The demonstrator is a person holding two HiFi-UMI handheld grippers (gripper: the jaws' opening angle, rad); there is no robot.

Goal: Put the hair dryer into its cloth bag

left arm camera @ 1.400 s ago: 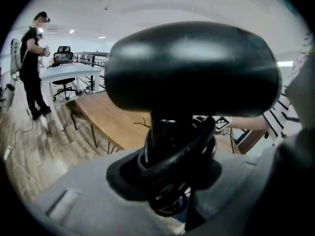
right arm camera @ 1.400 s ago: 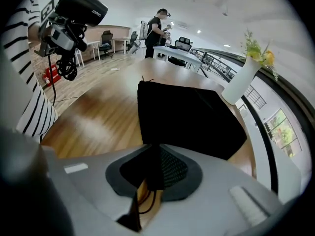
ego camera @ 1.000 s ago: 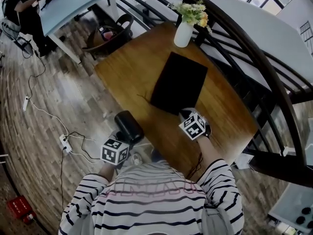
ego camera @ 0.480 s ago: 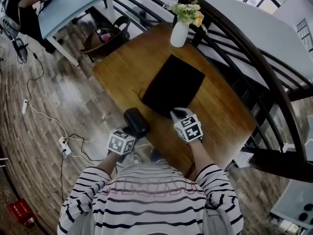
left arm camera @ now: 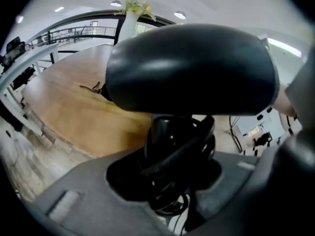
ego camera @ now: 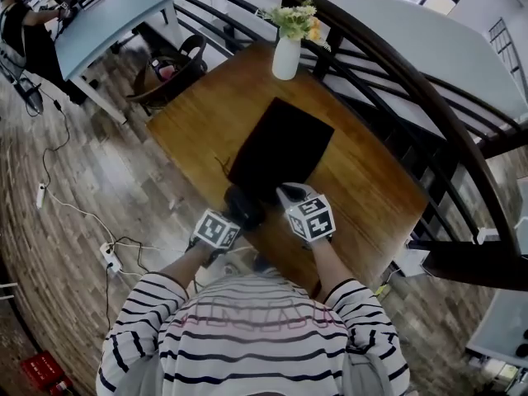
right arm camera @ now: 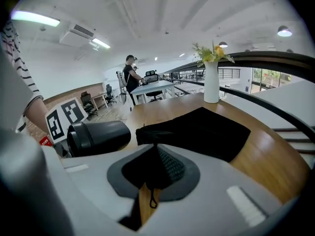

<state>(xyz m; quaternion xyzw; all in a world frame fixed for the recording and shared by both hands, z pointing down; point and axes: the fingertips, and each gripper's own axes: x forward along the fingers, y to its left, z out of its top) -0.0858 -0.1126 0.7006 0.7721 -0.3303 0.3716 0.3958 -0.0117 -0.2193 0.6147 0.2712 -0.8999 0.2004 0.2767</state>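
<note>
Just beside the near edge of the cloth bag (ego camera: 280, 143), hair dryer (ego camera: 245, 205) clamped by its handle in the left tool (left arm camera: 172, 181), that edge pinched in the closed right tool (right arm camera: 155, 173).

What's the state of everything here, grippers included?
left gripper: shut on hair dryer handle
right gripper: shut on cloth bag near edge
hair dryer: held, not yet in bag
cloth bag: lying on table
vase: upright, holding flowers
</note>
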